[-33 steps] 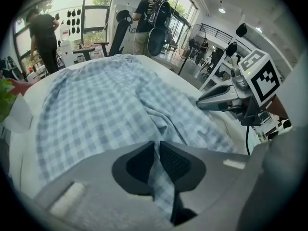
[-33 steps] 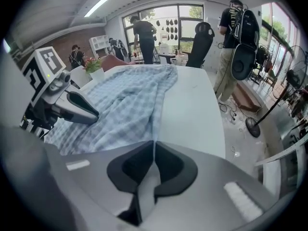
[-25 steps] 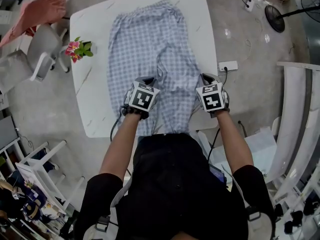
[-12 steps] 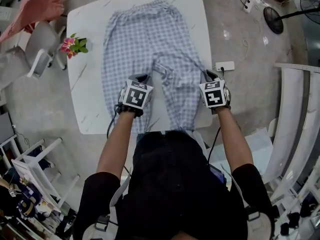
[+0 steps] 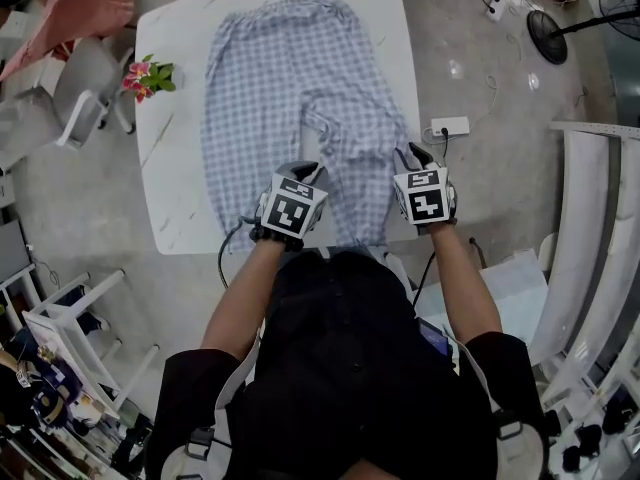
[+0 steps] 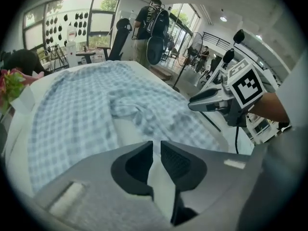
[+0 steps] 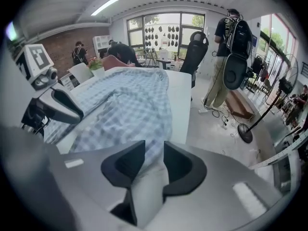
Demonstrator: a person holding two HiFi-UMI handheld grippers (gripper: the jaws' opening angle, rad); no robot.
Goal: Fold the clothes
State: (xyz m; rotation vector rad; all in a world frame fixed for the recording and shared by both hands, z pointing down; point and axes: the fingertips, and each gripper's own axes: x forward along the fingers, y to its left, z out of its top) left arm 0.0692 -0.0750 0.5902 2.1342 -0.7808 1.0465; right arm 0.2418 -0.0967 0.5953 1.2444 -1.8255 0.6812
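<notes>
White table: pants spread flat, legs toward the person, no fold made yet. Right gripper jaws just opened, hem loose between them. Left gripper slightly parted, empty. All folding remains.

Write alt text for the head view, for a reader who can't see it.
Blue checked trousers lie spread on a white table, legs toward the person. The left hand-held gripper and right hand-held gripper are at the leg ends, jaws apart; the right's have just been opening, with cloth showing between them.
</notes>
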